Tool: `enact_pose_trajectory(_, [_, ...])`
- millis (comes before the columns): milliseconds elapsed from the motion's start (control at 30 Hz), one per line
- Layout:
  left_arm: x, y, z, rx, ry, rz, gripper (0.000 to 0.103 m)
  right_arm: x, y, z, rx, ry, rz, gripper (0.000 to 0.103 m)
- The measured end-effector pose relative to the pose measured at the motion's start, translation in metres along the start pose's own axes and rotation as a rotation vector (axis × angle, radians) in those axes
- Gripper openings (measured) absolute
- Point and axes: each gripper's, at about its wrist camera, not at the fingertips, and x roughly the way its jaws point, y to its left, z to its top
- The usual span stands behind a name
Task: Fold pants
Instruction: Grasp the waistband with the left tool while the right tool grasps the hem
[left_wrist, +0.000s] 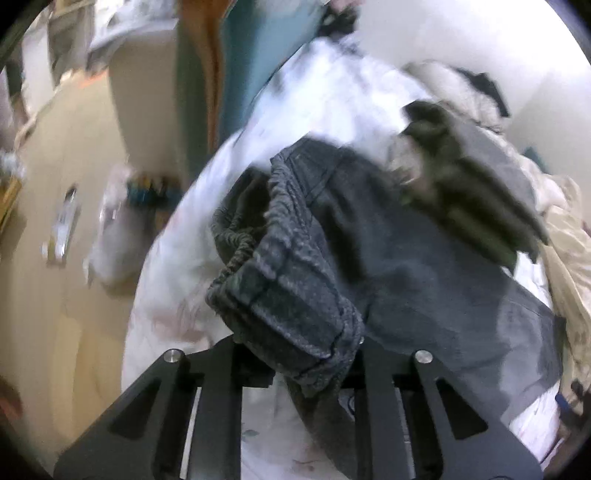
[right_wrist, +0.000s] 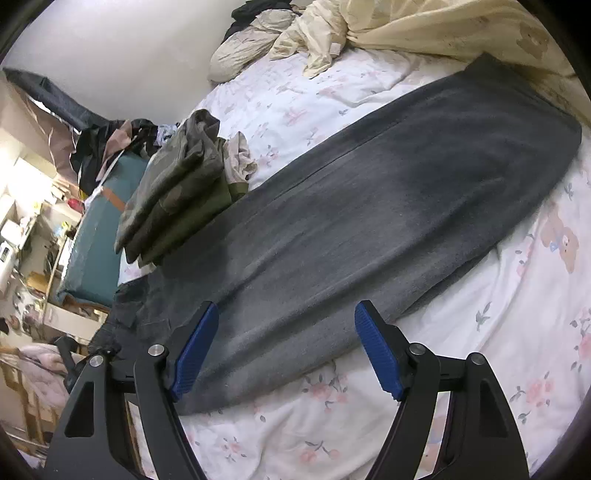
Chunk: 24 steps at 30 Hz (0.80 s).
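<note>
**Waistband gripped, first fold about to begin**

Bedding fills both views: a white floral-print bed sheet (right_wrist: 461, 343) serves as the work surface, with a crumpled cream quilt (right_wrist: 424, 26) heaped at its far end. Taking the sheet as the landmark, the dark grey fleece pants (right_wrist: 369, 221) lie stretched lengthwise across its middle, legs together and fairly flat, the hems reaching toward the quilt. A folded stack of olive-green garments (right_wrist: 177, 199) sits on the sheet just beside the pants, its near corner touching or overlapping the pants' edge.

The left gripper (left_wrist: 310, 373) is clamped on the gathered elastic waistband (left_wrist: 258, 236) of the pants; the fabric bunches up out of the closed jaws and looks lifted off the sheet, though blur hides the pads themselves. The right gripper (right_wrist: 284, 354) hovers over the upper part of the pants with its blue ribbed fingers (right_wrist: 376, 354) spread wide and nothing between them.

By my reading, the step in hand is the start of the lengthwise-to-short fold: one waist corner is secured, the other is not. The next move likely calls for the right gripper to come down and pinch the other side of the waistband, so both hands can carry the waist evenly toward the hems. Care is needed near the olive stack, which the moving cloth could drag.
</note>
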Motion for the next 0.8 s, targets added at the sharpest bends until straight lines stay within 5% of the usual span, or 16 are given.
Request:
enact_pose_trajectory(167, [-0.015, -0.005, -0.001, -0.039, 0.003, 0.045, 0.013, 0.006, -0.029, -0.005, 0.120, 0.010, 0.043, 0.079])
enact_pose_trajectory(267, [-0.012, -0.006, -0.001, -0.050, 0.027, 0.084, 0.013, 0.038, -0.039, -0.029, 0.201, 0.142, 0.131, 0.081])
enact_pose_trajectory(433, [-0.006, 0.004, 0.002, -0.091, 0.061, 0.094, 0.013, 0.073, -0.049, -0.031, 0.161, 0.196, 0.119, 0.081])
enact_pose_trajectory(600, [-0.004, 0.002, 0.002, -0.065, 0.063, 0.106, 0.013, 0.047, -0.136, 0.009, 0.448, -0.035, 0.148, 0.077])
enact_pose_trajectory(700, [-0.001, 0.001, 0.003, -0.067, 0.067, 0.118, 0.013, 0.016, -0.179, 0.033, 0.513, -0.194, 0.058, 0.077])
enact_pose_trajectory(800, [0.001, -0.001, 0.003, -0.057, 0.063, 0.130, 0.012, -0.006, -0.237, 0.055, 0.584, -0.305, 0.033, 0.065])
